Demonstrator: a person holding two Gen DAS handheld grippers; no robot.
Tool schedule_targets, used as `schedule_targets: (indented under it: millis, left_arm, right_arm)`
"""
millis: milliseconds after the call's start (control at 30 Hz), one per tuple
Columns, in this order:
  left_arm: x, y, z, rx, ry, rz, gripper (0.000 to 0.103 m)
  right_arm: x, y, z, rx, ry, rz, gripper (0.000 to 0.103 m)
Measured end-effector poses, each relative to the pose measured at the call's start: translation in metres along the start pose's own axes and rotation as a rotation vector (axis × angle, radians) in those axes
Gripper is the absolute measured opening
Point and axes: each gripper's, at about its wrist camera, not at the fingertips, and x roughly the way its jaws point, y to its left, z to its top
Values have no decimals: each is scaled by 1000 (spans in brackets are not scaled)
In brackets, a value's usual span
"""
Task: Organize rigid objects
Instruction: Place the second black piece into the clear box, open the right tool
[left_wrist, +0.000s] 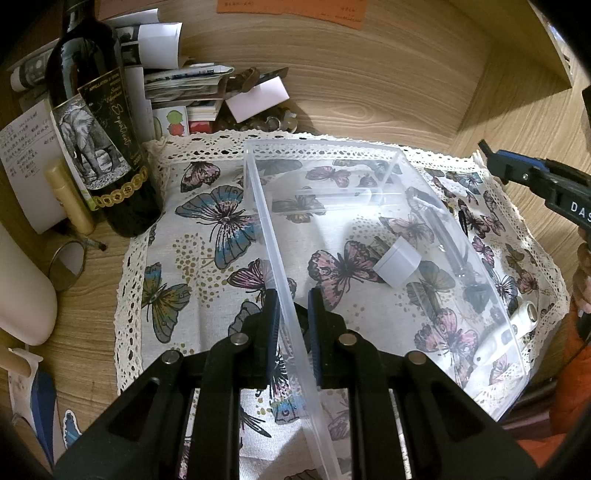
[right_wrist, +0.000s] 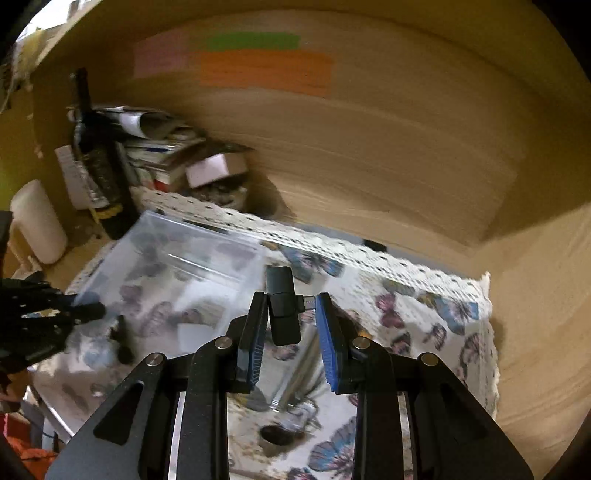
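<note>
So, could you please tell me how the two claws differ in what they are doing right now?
The left claw is shut on the clear box wall; the right claw grips a small black USB gadget. The left one's load rests on the butterfly cloth; the right one's hangs above it. Both have blue pads.

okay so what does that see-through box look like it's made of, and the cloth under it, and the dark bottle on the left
Clear box: looks like rigid transparent plastic, glossy; the butterfly print shows straight through its walls.
Cloth: woven fabric, matte, printed with butterflies, with an openwork lace edge.
Dark bottle: probably dark glass, shiny with bright reflections on the shoulder; a paper-looking label with an elephant picture.
</note>
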Motion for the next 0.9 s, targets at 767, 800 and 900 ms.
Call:
schedule_targets:
  millis: [767,800,900]
  left_arm:
    - [0,-2,0,4,-5,-9,14]
    - [0,-2,0,4,-5,-9,14]
    - [0,-2,0,4,-5,-9,14]
  right_arm:
    - [49,86,-7,-142,145,201,24]
    - [51,88,-7,-146,153,205,24]
    - [55,92,-8,-148,166,221,25]
